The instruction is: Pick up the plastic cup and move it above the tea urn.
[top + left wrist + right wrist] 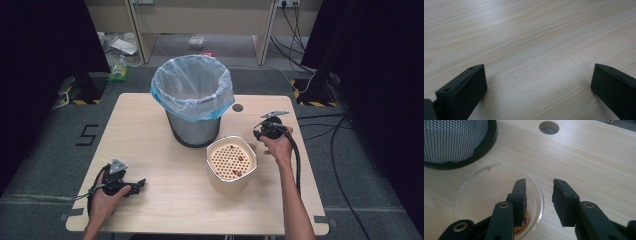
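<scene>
A clear bowl [486, 192] stands on the wooden table [594, 162] with reddish-orange residue at its bottom. My right gripper [539, 182] straddles the bowl's near rim, one jaw inside and the other outside. A gap shows on both sides of the rim, so the pads do not press on it. In the high view the right gripper [257, 134] sits just right of a cream perforated strainer bowl [231, 161] holding a few red bits. My left gripper [139, 185] rests low at the table's front left, and its jaws [539, 82] stand wide open over bare wood.
A mesh waste bin [194, 100] lined with a pale blue bag stands at the table's centre back; its black base [456, 140] is close behind the clear bowl. A round cable hole [237, 107] lies right of the bin. Cables trail on the floor at the right.
</scene>
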Tool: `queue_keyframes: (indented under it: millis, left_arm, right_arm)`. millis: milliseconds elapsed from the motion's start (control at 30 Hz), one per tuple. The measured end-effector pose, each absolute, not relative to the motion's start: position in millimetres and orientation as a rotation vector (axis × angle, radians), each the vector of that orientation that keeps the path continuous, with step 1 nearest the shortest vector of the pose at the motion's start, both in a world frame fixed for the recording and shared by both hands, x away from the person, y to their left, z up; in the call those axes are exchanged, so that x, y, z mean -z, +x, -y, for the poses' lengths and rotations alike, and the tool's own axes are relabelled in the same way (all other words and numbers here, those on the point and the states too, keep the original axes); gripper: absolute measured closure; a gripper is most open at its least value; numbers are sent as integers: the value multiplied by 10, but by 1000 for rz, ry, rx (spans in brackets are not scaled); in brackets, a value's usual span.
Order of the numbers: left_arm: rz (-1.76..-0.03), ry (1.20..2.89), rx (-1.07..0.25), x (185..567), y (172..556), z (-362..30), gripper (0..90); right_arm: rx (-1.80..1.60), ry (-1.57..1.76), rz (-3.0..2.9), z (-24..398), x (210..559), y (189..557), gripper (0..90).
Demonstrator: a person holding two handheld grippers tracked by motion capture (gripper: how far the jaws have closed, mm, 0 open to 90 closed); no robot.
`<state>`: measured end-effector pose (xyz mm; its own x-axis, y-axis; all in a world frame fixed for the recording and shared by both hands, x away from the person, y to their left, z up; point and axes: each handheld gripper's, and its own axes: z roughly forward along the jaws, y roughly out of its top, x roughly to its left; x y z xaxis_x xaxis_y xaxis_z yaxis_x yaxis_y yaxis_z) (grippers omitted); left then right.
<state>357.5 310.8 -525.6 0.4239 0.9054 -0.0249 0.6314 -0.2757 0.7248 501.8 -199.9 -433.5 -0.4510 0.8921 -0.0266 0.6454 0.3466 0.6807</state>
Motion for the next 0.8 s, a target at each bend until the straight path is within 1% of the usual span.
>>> queue_keyframes:
  millis: [167, 367, 600, 800]
  left_arm:
    - [-1295, 2012, -526, 5257, 3575, -3108, 0]
    - [-1295, 2012, -526, 5256, 3575, -3108, 0]
    - [-1295, 2012, -526, 5256, 3575, -3108, 0]
    - [-1295, 2012, -527, 5256, 3575, -3108, 0]
  right_arm:
    - [-829, 1339, -2261, 1995, 4402, 5048, 781]
    - [-905, 1261, -2268, 1964, 4329, 4981, 851]
    - [-919, 1172, -2223, 1973, 4174, 4896, 861]
    - [-928, 1165, -2173, 2051, 4033, 4904, 860]
